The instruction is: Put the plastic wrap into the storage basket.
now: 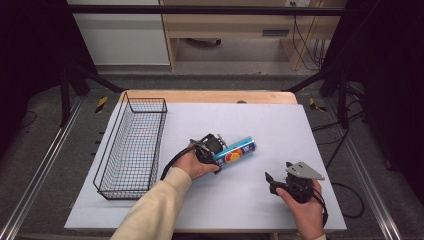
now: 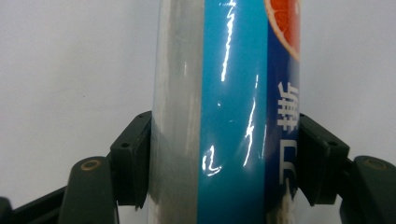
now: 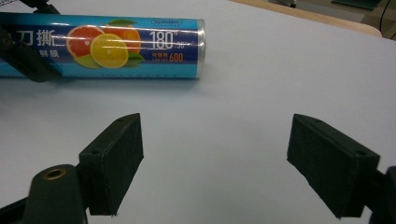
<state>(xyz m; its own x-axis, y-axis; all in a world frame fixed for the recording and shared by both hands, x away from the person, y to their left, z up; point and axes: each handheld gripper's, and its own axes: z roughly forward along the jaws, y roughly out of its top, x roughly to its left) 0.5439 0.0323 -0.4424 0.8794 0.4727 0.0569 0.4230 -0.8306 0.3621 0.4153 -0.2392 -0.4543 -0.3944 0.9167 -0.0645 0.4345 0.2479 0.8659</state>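
A blue roll of cling film (image 1: 236, 151) with orange and lemon pictures lies on the white table (image 1: 280, 125), near its middle. My left gripper (image 1: 218, 152) is shut on the roll's near end. In the left gripper view both black pads (image 2: 135, 158) press on the sides of the roll (image 2: 224, 112). My right gripper (image 1: 276, 176) rests low at the front right of the table, apart from the roll. Its jaws stand wide open over bare table (image 3: 215, 158), with the roll (image 3: 116, 46) lying farther off at the upper left.
A black wire basket (image 1: 131, 145) stands along the left side of the table, with nothing in it. A wooden strip (image 1: 210, 96) edges the far side. Cables trail from both grippers.
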